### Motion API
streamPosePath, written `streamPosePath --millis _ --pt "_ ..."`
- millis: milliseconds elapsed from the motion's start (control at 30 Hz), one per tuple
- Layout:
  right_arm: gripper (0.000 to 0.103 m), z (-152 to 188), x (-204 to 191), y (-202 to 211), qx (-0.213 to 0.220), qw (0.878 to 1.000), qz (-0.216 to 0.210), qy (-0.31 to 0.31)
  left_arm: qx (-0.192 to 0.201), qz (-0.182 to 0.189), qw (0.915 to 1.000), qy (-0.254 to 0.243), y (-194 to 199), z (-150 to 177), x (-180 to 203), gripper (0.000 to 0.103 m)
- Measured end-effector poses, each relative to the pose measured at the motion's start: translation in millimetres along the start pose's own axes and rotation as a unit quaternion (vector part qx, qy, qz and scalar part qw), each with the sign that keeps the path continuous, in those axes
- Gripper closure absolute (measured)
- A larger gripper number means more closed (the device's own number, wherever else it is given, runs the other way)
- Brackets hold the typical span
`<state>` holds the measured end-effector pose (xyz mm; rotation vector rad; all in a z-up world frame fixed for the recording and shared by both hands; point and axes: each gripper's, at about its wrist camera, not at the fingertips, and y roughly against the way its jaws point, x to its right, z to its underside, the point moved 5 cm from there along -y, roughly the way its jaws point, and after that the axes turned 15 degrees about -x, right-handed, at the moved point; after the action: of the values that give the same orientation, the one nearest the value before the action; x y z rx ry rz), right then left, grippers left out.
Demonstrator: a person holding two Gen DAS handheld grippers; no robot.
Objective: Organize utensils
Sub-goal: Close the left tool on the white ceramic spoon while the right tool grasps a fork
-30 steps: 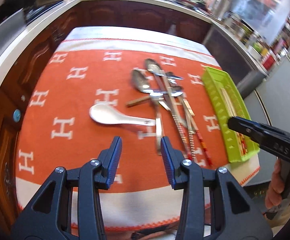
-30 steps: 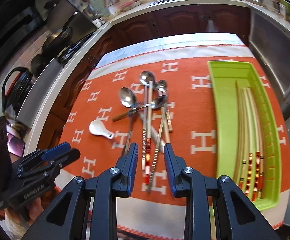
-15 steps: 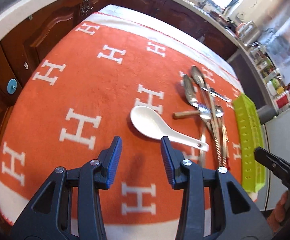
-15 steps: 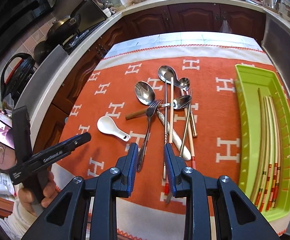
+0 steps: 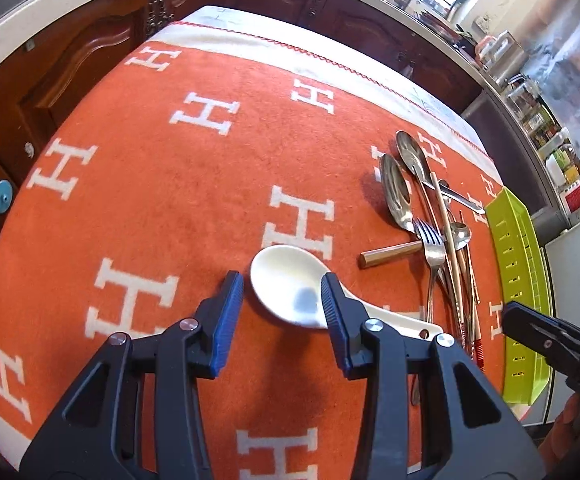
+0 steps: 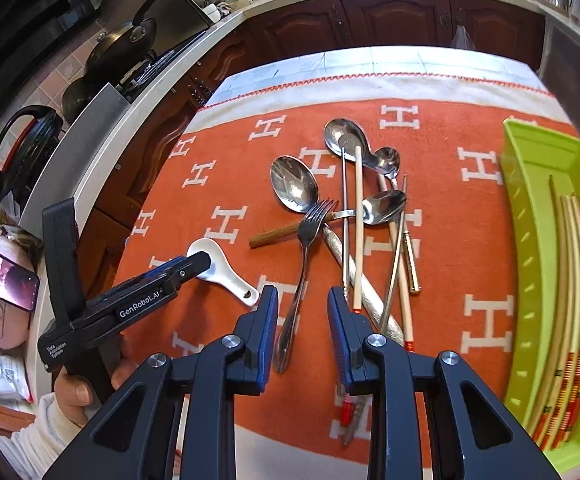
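Left gripper [image 5: 281,284] agape over white spoon [image 5: 290,286] — gripping nothing; could skid off glazed bowl on closing.

Black claw [image 6: 302,334], blue pads [image 6: 267,336], silver screws, white sleeve [image 6: 37,436]

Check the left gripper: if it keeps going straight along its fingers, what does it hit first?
Most likely the white ceramic spoon. The left gripper is open, and the spoon's bowl lies between its fingers, just ahead. Height above the orange cloth is unclear, so it might touch that at about the same time.
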<state>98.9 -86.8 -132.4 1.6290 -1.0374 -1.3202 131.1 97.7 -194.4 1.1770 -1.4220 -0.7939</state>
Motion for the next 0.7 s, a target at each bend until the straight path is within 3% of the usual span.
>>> streamPosePath --millis 300,433,533,667,700 --pt "0.077 -26.7 9.7 -36.8 -0.003 0.999 -0.04 -0.025 0.007 0.028 0.9996 -0.003 -3.2 -4.4 2.0 0.068" --pt "0.077 -38.3 14.0 -51.3 -0.003 0.998 -0.045 -0.032 0.007 0.04 0.9992 -0.006 -4.7 -3.0 1.0 0.081" --pt "0.077 -44.8 15.3 -63.4 -0.008 0.998 -0.044 -0.033 0.009 0.047 0.9988 -0.005 -4.6 -3.0 -0.2 0.083" --pt "0.083 -49.1 15.3 -73.7 -0.007 0.998 -0.047 -0.032 0.011 0.065 0.9978 0.0 -5.9 -4.3 -1.3 0.084" --pt "0.088 -49.2 13.1 -76.2 -0.006 0.998 -0.047 -0.029 0.012 0.068 0.9976 0.0 -6.0 -4.4 -1.5 0.084"
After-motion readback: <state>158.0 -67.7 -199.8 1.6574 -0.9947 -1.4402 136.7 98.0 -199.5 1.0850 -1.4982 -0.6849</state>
